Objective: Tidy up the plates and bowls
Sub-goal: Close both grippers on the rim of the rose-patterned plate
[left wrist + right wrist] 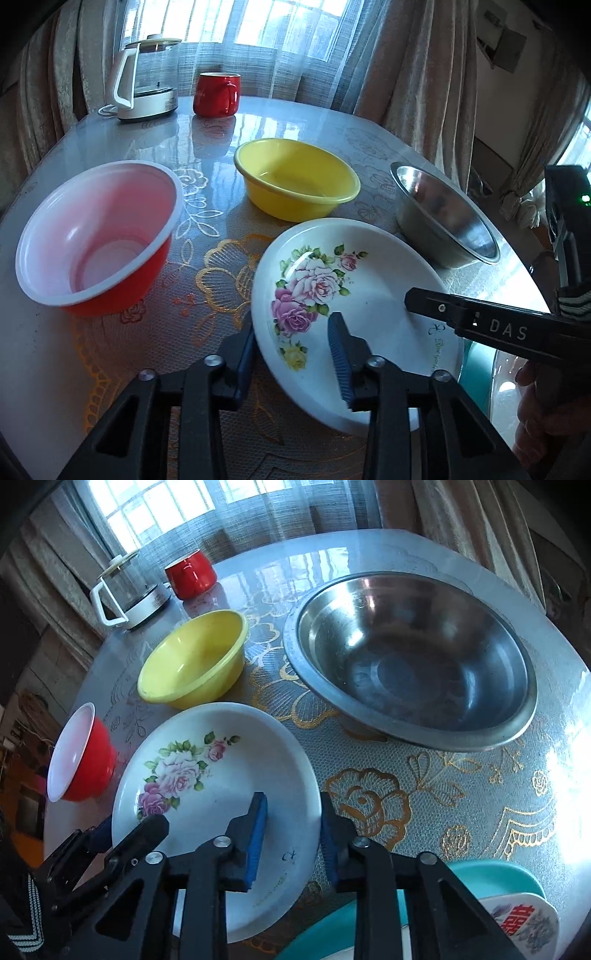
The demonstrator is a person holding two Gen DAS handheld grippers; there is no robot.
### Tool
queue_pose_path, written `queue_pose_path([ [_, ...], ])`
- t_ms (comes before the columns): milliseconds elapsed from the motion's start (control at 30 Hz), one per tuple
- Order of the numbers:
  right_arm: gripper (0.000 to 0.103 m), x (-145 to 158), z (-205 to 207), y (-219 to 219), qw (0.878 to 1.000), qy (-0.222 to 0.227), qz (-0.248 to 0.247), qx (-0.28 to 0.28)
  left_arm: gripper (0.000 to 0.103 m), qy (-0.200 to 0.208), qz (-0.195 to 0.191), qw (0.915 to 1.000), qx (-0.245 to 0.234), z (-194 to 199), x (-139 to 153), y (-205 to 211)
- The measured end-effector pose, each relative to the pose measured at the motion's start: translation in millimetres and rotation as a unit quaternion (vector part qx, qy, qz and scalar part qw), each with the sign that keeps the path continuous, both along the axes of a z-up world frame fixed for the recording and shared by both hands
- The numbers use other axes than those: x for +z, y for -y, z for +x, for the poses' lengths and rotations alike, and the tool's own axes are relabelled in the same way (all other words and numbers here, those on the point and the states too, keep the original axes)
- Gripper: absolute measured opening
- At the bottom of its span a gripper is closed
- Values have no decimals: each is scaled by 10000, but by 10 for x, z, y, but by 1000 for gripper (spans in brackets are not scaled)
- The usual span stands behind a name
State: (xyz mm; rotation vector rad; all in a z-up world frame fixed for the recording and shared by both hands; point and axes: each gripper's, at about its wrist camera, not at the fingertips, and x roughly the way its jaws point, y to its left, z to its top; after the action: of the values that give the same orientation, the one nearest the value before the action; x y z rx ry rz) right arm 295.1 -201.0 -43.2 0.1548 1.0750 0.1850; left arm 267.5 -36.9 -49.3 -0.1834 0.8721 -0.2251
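Two grippers bracket one white ceramic plate with a rose print [354, 295], which lies tilted near the front of the glass-topped, lace-patterned table [207, 280], between the red plastic bowl with white lining [96, 236] and the stainless steel basin [413, 657]; a yellow plastic bowl [295, 177] stands behind it. The left gripper [291, 354] straddles the plate's near left rim, one finger outside, one inside. The right gripper [293, 834] straddles the opposite rim likewise. Both sets of jaws are narrowed about the rim, but actual pad contact cannot be confirmed. Assessment: the plate is rigid, glazed, slippery and breakable, moderately heavy. The rim is the only purchase; opposed two-sided holds suit it.
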Motion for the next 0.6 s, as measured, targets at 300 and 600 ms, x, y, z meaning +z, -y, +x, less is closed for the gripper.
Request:
queue_pose_path([
  [300, 21, 59, -132, 76, 9990, 254, 347, -143, 30, 5, -8, 10000, 27, 2, -7, -26],
  [600, 21, 180, -347, 122, 9977, 522, 401, -186, 30, 219, -149, 9996, -70, -71, 57, -39],
])
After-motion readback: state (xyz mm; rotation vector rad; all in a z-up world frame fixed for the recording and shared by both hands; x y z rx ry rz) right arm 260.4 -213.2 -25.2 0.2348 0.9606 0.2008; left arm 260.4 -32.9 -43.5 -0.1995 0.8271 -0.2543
